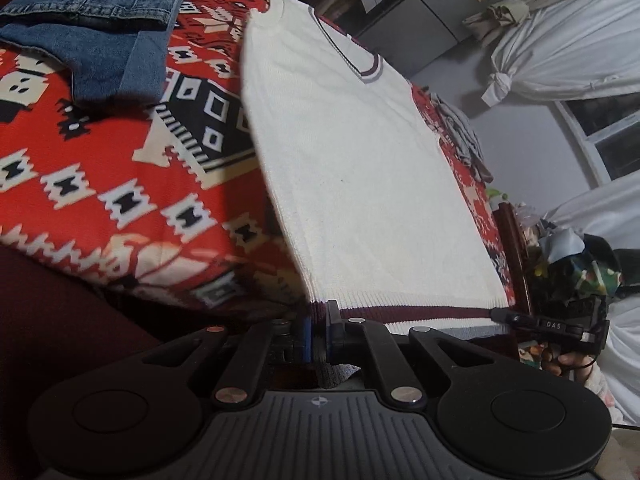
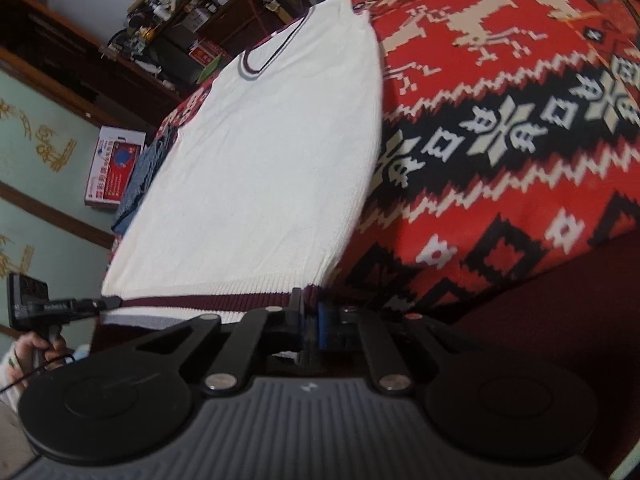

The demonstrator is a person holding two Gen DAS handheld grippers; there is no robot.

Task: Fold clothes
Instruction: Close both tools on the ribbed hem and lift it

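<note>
Dim indoor light, slight motion blur, heavy fisheye bending, dark vignetted corners.

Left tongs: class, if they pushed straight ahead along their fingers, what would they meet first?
The left tongs are already shut on the hem of the white vest. Going straight on, they would likely push into that vest lying on the red blanket; the denim lies off to the side.

The left claw [image 1: 319,322] pinches the maroon hem of a cream sweater [image 1: 352,168] stretched over the red patterned blanket [image 1: 100,184].

Blk grippers [image 1: 318,332], blue pads [image 2: 323,326]
</note>
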